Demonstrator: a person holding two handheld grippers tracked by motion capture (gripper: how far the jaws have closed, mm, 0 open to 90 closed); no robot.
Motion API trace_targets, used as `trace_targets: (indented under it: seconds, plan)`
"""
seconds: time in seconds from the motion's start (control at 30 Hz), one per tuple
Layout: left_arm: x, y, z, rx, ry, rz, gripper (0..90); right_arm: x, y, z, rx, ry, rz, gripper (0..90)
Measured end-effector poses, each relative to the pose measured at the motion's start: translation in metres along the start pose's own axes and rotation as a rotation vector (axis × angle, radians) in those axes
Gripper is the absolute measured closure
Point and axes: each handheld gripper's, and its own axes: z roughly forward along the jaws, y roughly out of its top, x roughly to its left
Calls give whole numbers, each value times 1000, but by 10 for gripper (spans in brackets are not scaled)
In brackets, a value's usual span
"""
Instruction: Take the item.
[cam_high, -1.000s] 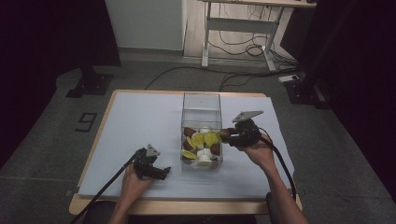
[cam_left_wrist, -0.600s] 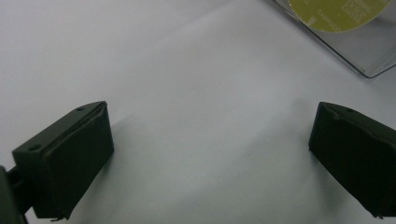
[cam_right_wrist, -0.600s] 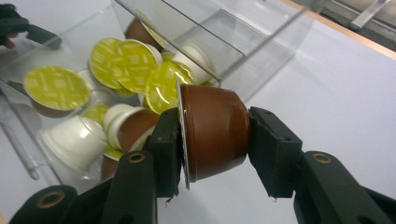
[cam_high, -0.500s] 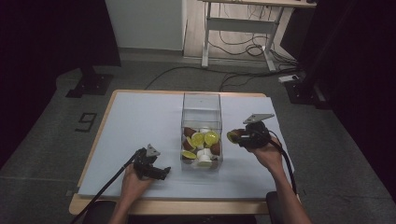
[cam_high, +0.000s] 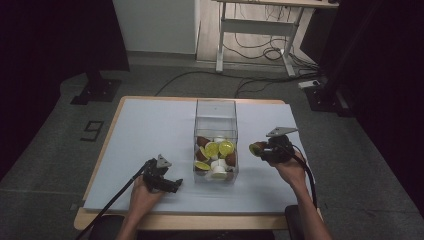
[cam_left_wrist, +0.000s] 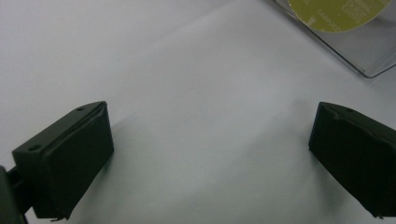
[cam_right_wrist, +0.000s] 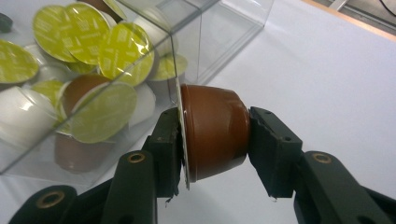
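A: Where does the right gripper (cam_high: 261, 149) stand, and what is in it?

B: In the high view it hangs just to the right of the clear box (cam_high: 216, 112), over the white table cover (cam_high: 150, 125). Its 2 jaws are partly closed and clamp a brown capsule (cam_right_wrist: 212, 131). In the right gripper view 1 pad presses on the foil lid side of the capsule and the other on its rounded base, so the capsule lies sideways between them.

A: Is that capsule touching the box?

B: In the high view the brown capsule (cam_high: 257, 148) sits outside the box, near its right wall, with a gap between them. In the right gripper view the wall of the clear box (cam_right_wrist: 224, 28) stands just behind it; whether they touch there cannot be told.

A: What lies inside the box?

B: A heap of capsules (cam_high: 216, 156) at the near end: several with yellow-green foil lids (cam_right_wrist: 88, 39), some white ones (cam_right_wrist: 21, 116) and a few brown ones. The far end of the box is bare.

A: And the left gripper (cam_high: 170, 185)?

B: It rests low at the near left part of the cover, held in the person's left hand (cam_high: 142, 187), well apart from the box's left wall. In the left gripper view its 2 jaws stand wide apart with nothing between them but white cover, and 1 corner of the clear box (cam_left_wrist: 369, 56) with a yellow-green lid (cam_left_wrist: 336, 14) shows at the upper right.
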Motion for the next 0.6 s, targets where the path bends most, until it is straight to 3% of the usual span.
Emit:
trace_targets:
  seconds: [0.23, 0.6]
  plan:
    - [0, 0, 0, 2, 0, 3, 0, -3, -14, 9, 12, -33, 3, 555]
    - [0, 0, 0, 0, 0, 1, 0, -4, -27, 22, 46, -47, 9, 554]
